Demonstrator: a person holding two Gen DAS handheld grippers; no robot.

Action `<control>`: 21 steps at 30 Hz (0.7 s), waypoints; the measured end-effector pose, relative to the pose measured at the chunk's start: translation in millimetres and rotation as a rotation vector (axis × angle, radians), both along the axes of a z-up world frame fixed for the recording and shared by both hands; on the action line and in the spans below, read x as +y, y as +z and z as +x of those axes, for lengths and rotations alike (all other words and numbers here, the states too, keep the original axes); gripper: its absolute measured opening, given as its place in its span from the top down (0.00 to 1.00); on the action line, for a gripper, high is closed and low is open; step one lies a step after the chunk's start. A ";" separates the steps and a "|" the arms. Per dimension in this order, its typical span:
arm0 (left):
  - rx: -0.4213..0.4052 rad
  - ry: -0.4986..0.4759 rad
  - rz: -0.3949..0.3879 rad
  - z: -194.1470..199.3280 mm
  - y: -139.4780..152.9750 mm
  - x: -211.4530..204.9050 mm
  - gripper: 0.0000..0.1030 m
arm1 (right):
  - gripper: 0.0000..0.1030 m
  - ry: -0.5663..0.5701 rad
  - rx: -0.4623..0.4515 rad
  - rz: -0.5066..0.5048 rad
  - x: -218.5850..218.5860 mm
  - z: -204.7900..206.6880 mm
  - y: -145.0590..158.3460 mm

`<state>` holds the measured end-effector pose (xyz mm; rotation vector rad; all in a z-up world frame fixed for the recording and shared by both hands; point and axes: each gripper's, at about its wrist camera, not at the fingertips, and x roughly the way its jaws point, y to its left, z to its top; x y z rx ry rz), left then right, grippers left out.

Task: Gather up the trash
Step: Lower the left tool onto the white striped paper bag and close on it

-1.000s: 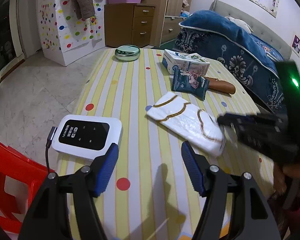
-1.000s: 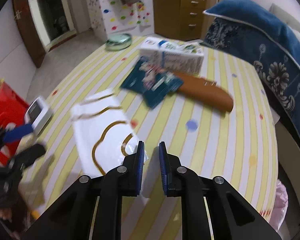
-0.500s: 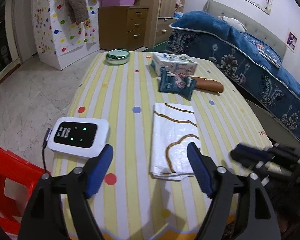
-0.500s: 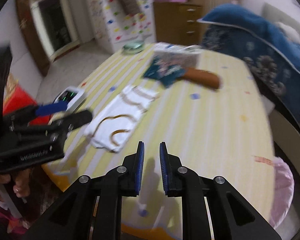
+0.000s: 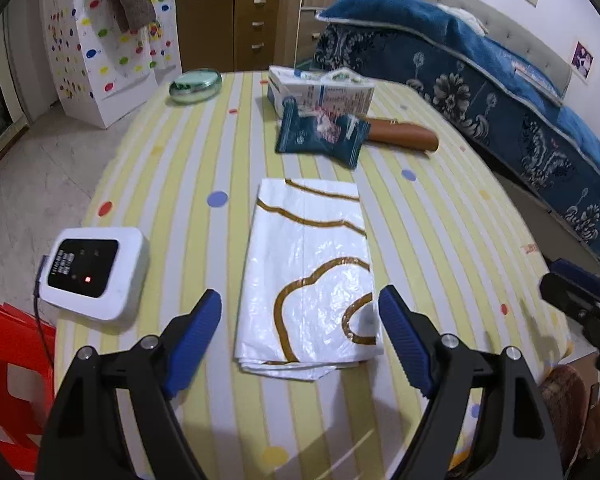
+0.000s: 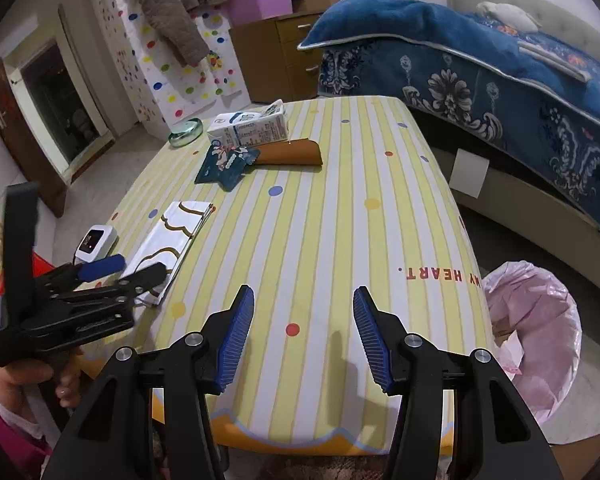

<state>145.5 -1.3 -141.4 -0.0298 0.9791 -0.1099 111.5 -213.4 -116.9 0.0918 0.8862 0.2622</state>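
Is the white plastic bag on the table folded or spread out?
Folded. The white plastic bag lies flat as a neat rectangle, with stacked layer edges showing at its near end.

The right gripper point(image 6: 303, 334) has let go of the white plastic bag point(image 5: 308, 272), pulled back toward the table's point(image 6: 340, 220) near edge, and its jaws have just been opening, empty. The bag now lies straight between the left gripper's point(image 5: 300, 336) widened jaws.

Tablecloth point(image 6: 332, 216) right half bare; clutter point(image 6: 236, 156) far-left.
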 end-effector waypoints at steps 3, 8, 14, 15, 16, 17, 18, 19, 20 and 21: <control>-0.011 -0.011 0.064 1.4 -3.0 -8.7 0.24 | 0.49 0.004 -0.001 -0.001 0.0 -1.8 0.2; -0.020 -0.007 0.112 0.7 -4.2 -16.9 0.24 | 0.49 0.017 -0.012 -0.013 4.4 -4.4 4.1; -0.015 -0.014 0.091 -5.0 -0.6 -11.1 0.40 | 0.49 0.024 -0.013 -0.033 7.3 -7.0 5.2; -0.015 -0.009 0.074 -6.3 0.7 -6.7 0.42 | 0.49 0.023 -0.013 -0.038 7.0 -7.4 5.1; -0.014 -0.003 0.064 -7.0 1.8 -2.6 0.48 | 0.49 0.022 -0.014 -0.040 7.0 -7.8 5.0; -0.015 -0.001 0.061 -7.0 2.0 -1.2 0.53 | 0.49 0.021 -0.014 -0.043 7.2 -7.7 5.1; -0.017 -0.002 0.064 -7.3 2.1 0.5 0.55 | 0.49 0.020 -0.016 -0.046 7.8 -7.5 5.7; -0.020 -0.005 0.071 -7.8 2.0 0.5 0.59 | 0.49 0.021 -0.017 -0.047 8.9 -7.1 6.5; -0.027 -0.009 0.091 -8.9 1.6 0.4 0.67 | 0.49 0.023 -0.019 -0.050 10.6 -6.8 7.6; -0.038 -0.014 0.115 -10.2 1.3 0.6 0.74 | 0.49 0.025 -0.023 -0.054 12.7 -6.7 9.1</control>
